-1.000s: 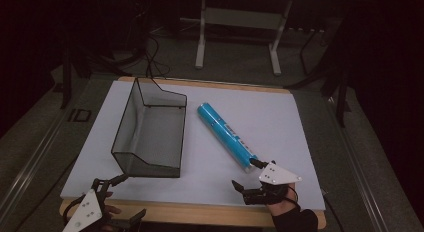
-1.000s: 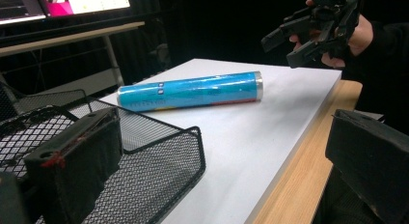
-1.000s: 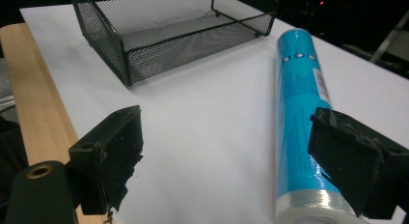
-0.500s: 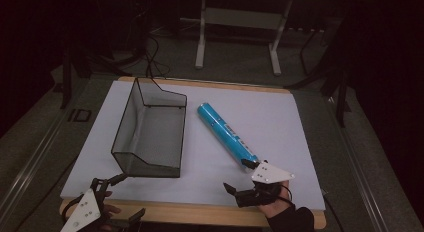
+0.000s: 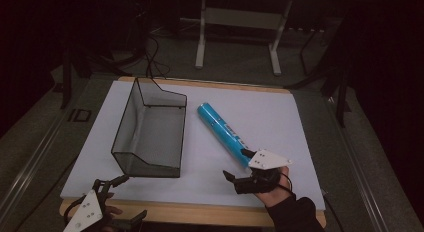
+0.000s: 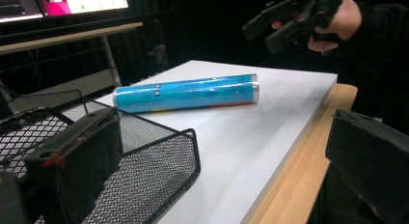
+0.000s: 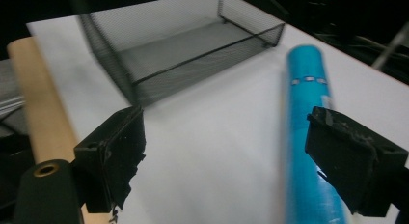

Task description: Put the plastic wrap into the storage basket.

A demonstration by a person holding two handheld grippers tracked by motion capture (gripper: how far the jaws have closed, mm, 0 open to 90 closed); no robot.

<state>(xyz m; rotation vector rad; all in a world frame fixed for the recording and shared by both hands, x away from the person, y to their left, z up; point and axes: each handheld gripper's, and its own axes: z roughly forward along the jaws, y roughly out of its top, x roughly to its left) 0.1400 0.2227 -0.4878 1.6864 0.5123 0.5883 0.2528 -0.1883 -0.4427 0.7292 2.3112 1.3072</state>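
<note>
Right tongs (image 5: 239, 168) open beside blue tube (image 5: 220, 127)

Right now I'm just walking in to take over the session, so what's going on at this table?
A person holds a gripper in each hand at a white table. The right gripper hovers by the near end of a blue tube lying flat; its jaws have just been closing but stand open, holding nothing. The left gripper waits at the near corner of a black mesh tray, which is empty. The tube lies beside the tray, apart from it.
</note>
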